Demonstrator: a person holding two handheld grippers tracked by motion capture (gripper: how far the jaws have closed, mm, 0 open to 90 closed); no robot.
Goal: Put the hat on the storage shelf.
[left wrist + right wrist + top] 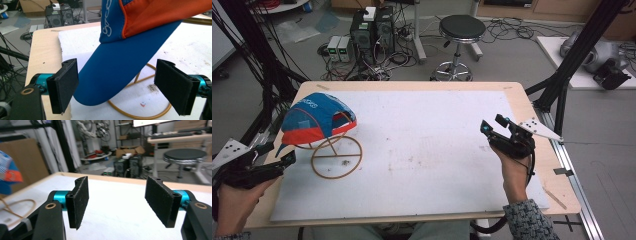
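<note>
Reaching toward the cap [140,32] on its wire stand [337,156] near the worktop's left edge, the left gripper [117,87] has jaws wide apart around the brim, holding nothing; likely next: closing on it; the right gripper [117,202] waits open, empty, near the right edge.

Beyond the far edge of the wooden table [532,107] with its white sheet [427,150], a black round stool [461,30], two computer towers [372,32] and tangled cables [507,27] stand on the grey floor.
</note>
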